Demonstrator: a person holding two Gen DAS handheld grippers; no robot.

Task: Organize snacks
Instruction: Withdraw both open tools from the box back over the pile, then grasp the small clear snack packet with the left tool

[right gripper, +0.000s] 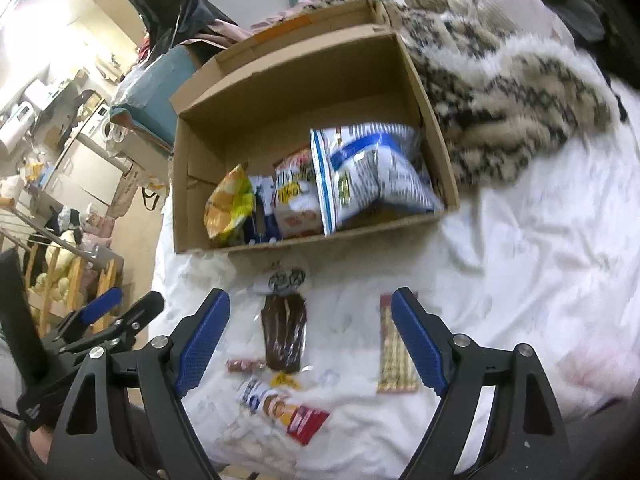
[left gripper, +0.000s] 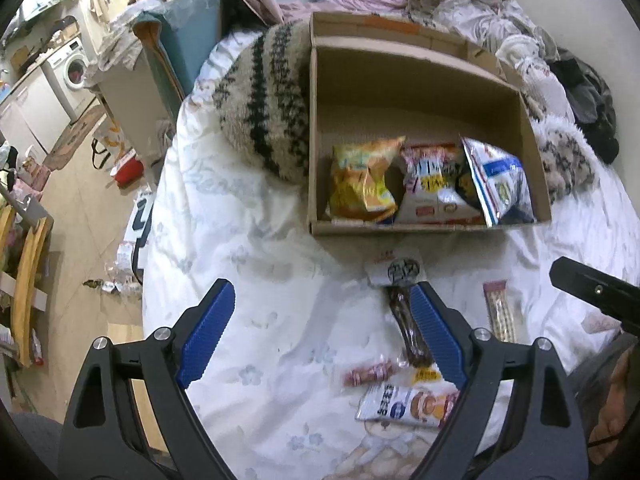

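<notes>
White bed cover (left gripper: 260, 240), cardboard box (left gripper: 420, 228) holding three snack bags.
Your left gripper (left gripper: 322, 332) and right gripper (right gripper: 310, 336) both gape empty above loose snacks: brown packet (right gripper: 285, 336), striped bar (right gripper: 394, 360).

Three bags (left gripper: 432, 180) upright in cardboard box (left gripper: 400, 76).

both grippers: black triangular-cutout arms, silver screws. ribbed blue pads on left gripper (left gripper: 322, 332) and right gripper (right gripper: 310, 340).
</notes>
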